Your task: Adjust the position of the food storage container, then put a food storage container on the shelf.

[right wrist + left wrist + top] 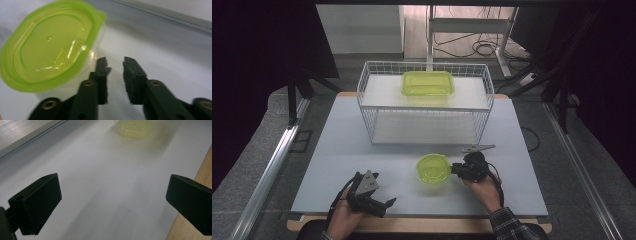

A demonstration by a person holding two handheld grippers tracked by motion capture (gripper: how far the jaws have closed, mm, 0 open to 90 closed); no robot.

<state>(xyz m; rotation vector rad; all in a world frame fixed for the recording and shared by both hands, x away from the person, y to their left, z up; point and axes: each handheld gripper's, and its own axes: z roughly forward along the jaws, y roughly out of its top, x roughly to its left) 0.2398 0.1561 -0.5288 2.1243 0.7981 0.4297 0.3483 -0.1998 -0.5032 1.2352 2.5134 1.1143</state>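
While right hand-held gripper (115,67) gapes, container (50,47) beside

I saw the lidded round container (433,168) before the wire rack (373,112), right gripper (457,170) just right of it, left gripper (384,204) nearer me; a rectangular container (427,83) sat on the rack.

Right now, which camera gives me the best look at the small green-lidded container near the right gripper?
The right gripper view: the small container is close, its green lid sharp. The high view shows it small on the table, beside the right gripper. The left gripper view gives a blurred yellowish patch.
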